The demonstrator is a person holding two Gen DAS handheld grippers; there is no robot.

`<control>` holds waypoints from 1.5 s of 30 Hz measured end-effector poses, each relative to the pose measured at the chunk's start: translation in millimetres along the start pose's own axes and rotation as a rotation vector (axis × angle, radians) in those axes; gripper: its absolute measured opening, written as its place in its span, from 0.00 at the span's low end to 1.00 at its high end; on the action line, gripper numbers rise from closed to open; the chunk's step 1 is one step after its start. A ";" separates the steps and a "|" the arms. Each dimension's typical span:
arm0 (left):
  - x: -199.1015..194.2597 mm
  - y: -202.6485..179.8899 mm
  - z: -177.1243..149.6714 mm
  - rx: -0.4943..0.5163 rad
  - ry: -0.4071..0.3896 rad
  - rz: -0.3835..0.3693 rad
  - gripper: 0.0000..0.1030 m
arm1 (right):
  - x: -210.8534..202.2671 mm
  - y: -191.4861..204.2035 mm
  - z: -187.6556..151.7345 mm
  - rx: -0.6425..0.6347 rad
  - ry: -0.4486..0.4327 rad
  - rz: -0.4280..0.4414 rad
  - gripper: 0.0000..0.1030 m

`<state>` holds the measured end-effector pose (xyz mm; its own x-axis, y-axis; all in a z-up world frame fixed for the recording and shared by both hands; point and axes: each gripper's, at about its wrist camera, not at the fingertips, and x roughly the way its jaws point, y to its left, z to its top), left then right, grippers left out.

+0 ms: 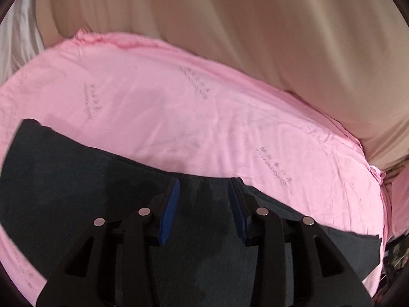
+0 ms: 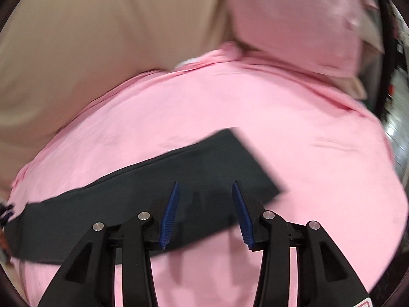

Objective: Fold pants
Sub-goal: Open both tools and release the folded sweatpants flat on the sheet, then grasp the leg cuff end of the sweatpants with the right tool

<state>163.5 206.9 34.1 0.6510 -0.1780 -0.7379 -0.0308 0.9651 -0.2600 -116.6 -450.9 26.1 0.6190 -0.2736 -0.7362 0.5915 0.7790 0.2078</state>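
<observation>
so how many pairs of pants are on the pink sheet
1. The dark pants lie flat across the near part of the pink sheet, below both open grippers; the left wrist view shows the same pants. Anything outside the views is unseen.

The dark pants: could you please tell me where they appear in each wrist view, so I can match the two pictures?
Left wrist view: the dark pants fill the lower part of the picture, running under and beyond the open left gripper.
Right wrist view: they lie as a slanted band from lower left to centre right, behind the open right gripper.
Shared landmark: the pink sheet beneath them.
</observation>
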 end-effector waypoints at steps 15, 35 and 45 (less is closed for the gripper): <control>-54.8 -34.1 -99.1 0.199 -0.156 0.182 0.53 | 75.1 21.2 59.6 -0.218 0.041 0.067 0.05; -37.8 -29.4 -126.7 0.168 -0.191 0.168 0.84 | 46.1 -31.5 6.4 -0.086 0.149 0.118 0.47; -38.5 -16.3 -123.5 0.095 -0.182 0.137 0.85 | 48.3 -49.5 6.7 -0.056 0.143 0.057 0.12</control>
<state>45.3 174.3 -10.2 0.7716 -0.0149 -0.6359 -0.0623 0.9931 -0.0990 -112.5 -506.5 -15.5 0.5688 -0.1480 -0.8091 0.5250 0.8225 0.2187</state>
